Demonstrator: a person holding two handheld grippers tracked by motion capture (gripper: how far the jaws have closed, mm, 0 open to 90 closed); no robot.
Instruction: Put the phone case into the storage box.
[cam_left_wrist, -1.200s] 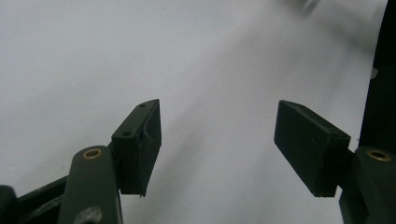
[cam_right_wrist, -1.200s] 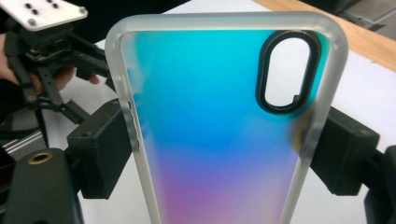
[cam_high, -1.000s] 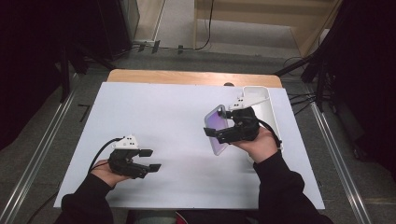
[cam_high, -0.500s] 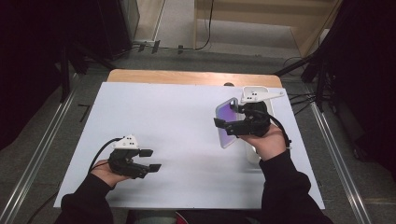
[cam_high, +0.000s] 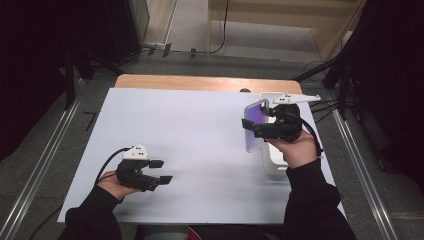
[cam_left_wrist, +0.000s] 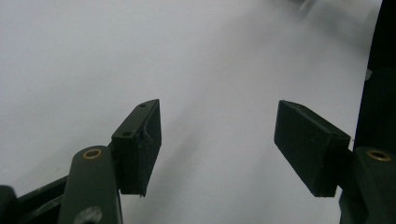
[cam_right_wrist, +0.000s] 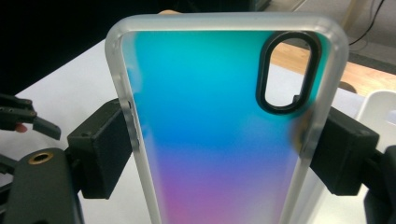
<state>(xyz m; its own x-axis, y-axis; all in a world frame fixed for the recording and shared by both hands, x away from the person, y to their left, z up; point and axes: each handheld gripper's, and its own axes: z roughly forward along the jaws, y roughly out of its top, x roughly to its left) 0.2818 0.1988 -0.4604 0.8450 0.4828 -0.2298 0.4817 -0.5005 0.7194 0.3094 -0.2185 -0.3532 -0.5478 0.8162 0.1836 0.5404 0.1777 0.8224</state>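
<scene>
Two grippers were at work over a white table (cam_high: 200, 130). At right of centre in the high view, the right gripper (cam_high: 254, 128) held a phone case (cam_high: 254, 126) clear of the tabletop, beside a white tray (cam_high: 274, 161) that sat at the table's right edge. In the right gripper view, the case (cam_right_wrist: 219, 121) stood upright in the middle of the frame, its frosted rim pinched on both long sides by the two black jaws. Its back shaded from teal at the top to purple below, with an oval camera cutout (cam_right_wrist: 287, 72) at upper right.

At lower left of the high view, the left gripper (cam_high: 161, 171) rested low on the table, well apart from the case. In the left gripper view its jaws (cam_left_wrist: 224, 144) were spread wide with nothing but bare white surface between them.

Judging by this, the step in hand was carrying the case away from the tray. The next move would probably call for a steady pinch on the slippery rim while lowering it flat onto open table, or passing it toward the idle hand.

Compared with a second earlier, the case had risen and turned from lying tilted over the tray to standing more upright, and had moved toward the upper part of the frame. The left gripper had not shifted.
</scene>
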